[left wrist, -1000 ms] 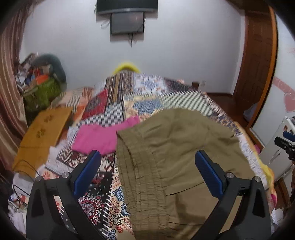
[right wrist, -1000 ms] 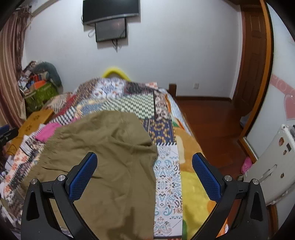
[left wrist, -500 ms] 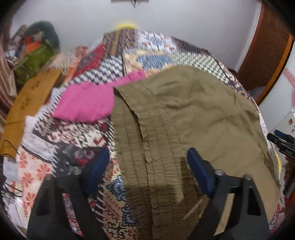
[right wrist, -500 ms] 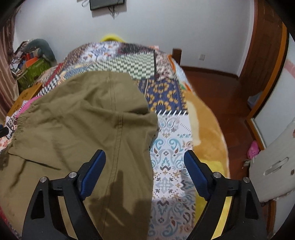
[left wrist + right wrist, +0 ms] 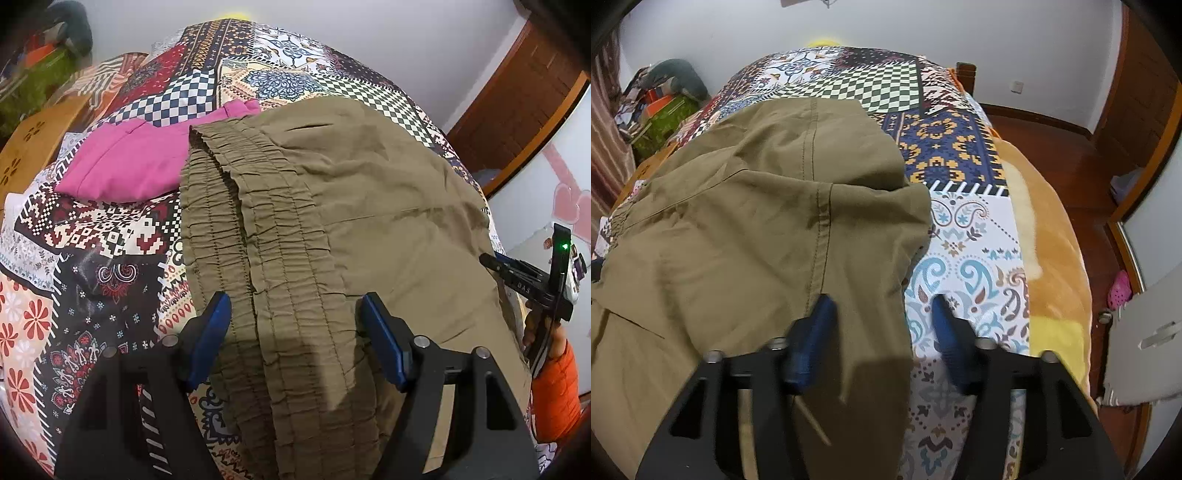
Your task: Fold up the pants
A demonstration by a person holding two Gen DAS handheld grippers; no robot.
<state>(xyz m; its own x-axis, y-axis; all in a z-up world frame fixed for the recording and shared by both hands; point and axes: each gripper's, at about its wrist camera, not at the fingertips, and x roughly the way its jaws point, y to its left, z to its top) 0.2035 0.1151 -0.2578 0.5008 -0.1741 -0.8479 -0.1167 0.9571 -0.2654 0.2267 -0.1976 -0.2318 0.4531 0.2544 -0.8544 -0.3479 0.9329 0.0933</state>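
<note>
Olive-green pants (image 5: 369, 206) lie spread on a patchwork bedspread (image 5: 92, 236), their gathered elastic waistband (image 5: 251, 229) toward the left. My left gripper (image 5: 295, 314) is open, low over the near part of the waistband, its blue-padded fingers (image 5: 210, 332) straddling it. In the right wrist view the pants (image 5: 757, 221) cover the left half. My right gripper (image 5: 882, 306) is open, straddling the pants' right edge over a side seam. The right gripper also shows at the far right of the left wrist view (image 5: 532, 280).
A pink garment (image 5: 136, 162) lies left of the waistband. A wooden board (image 5: 33, 144) and clutter sit beside the bed at left. The bed's right edge drops to a wood floor (image 5: 1071, 155). A wooden door (image 5: 1137, 96) stands at right.
Both grippers have dropped toward the pants and tilted downward. The jaws of both have narrowed, the right more than the left. The pants have not moved.
</note>
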